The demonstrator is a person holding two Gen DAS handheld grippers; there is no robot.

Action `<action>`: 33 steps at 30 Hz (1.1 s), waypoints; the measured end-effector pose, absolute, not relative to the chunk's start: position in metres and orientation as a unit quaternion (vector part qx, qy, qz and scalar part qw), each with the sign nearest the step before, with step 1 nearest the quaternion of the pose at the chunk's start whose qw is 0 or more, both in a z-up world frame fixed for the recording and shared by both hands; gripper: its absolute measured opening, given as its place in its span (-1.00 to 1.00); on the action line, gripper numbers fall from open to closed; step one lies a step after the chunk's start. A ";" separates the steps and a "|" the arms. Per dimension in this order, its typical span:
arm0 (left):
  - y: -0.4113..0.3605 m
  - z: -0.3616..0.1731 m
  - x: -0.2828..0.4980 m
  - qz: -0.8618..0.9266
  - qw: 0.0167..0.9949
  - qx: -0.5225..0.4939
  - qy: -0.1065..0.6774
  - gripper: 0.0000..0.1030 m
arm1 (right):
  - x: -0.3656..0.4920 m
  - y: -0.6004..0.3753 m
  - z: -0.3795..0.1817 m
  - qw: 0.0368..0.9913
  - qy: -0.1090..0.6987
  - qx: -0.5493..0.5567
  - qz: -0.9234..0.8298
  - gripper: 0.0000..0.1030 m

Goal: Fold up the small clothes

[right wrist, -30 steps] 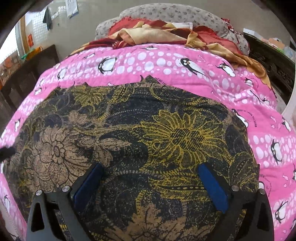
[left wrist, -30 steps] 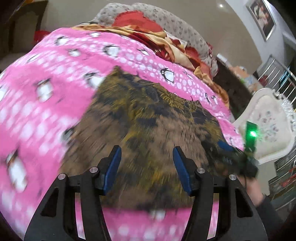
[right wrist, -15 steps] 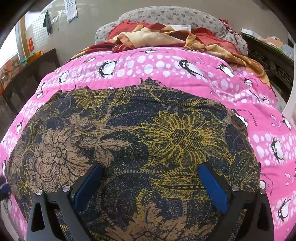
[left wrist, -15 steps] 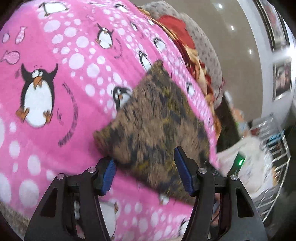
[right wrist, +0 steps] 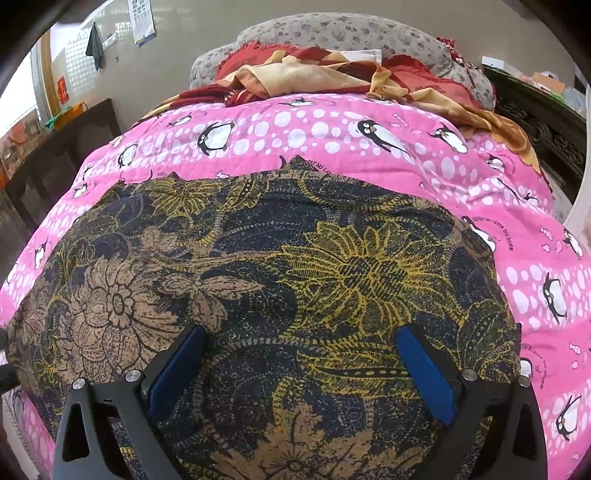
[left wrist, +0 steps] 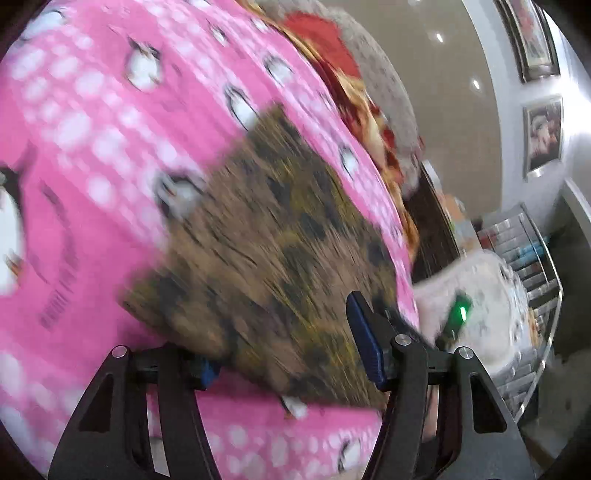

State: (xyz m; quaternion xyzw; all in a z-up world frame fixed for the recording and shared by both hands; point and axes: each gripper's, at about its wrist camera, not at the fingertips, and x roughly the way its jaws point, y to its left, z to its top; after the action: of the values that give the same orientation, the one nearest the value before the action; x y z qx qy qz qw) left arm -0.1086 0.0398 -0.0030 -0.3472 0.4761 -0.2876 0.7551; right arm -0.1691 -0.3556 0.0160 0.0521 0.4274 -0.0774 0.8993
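A dark cloth with brown and yellow flowers [right wrist: 295, 266] lies spread flat on a pink penguin blanket [right wrist: 295, 129]. My right gripper [right wrist: 301, 369] hovers over the cloth's near part, jaws wide open, nothing between its pads. In the blurred, tilted left wrist view the same cloth [left wrist: 266, 240] runs away from me. My left gripper [left wrist: 286, 354] is at the cloth's near edge, open, with that edge between its fingers. The cloth's corner covers most of the left pad [left wrist: 208, 369]. The pads do not press on the cloth. The right gripper's green light [left wrist: 460, 314] shows at the cloth's far side.
A heap of red and orange bedding [right wrist: 332, 77] and a grey flowered pillow [right wrist: 332, 33] lie at the bed's head. Dark carved furniture [right wrist: 535, 118] stands on the right, a dark table [right wrist: 74, 140] on the left. A white cushioned chair [left wrist: 487, 295] and a glass rack [left wrist: 535, 258] are beside the bed.
The left gripper has rolled and dropped toward the cloth's near corner, whose edge now lies between its fingers. The right gripper and the cloth have stayed put.
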 end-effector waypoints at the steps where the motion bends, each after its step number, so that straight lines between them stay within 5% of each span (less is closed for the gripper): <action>1: 0.047 -0.008 -0.104 -0.269 0.752 -0.366 0.477 0.15 | -0.169 -0.356 0.016 0.899 0.427 0.052 -0.078 1.00; 5: 0.036 -0.004 -0.102 -0.275 0.758 -0.331 0.491 0.13 | -0.169 -0.356 0.016 0.899 0.428 0.052 -0.077 1.00; 11: 0.044 -0.019 -0.099 -0.244 0.754 -0.340 0.506 -0.64 | -0.169 -0.356 0.016 0.899 0.428 0.052 -0.077 1.00; 26: 0.003 0.008 -0.124 -0.167 0.862 -0.117 0.464 -0.73 | -0.167 -0.354 0.015 0.895 0.436 0.045 -0.083 1.00; 33: 0.000 0.006 -0.123 -0.157 0.862 -0.100 0.472 -0.73 | -0.158 -0.344 0.040 0.883 0.461 0.003 -0.093 0.99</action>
State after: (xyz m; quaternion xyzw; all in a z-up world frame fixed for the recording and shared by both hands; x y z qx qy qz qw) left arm -0.1229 0.0001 0.0064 -0.0999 0.4715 -0.1569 0.8620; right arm -0.1585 -0.3436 0.0398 0.0029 0.4605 -0.0927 0.8828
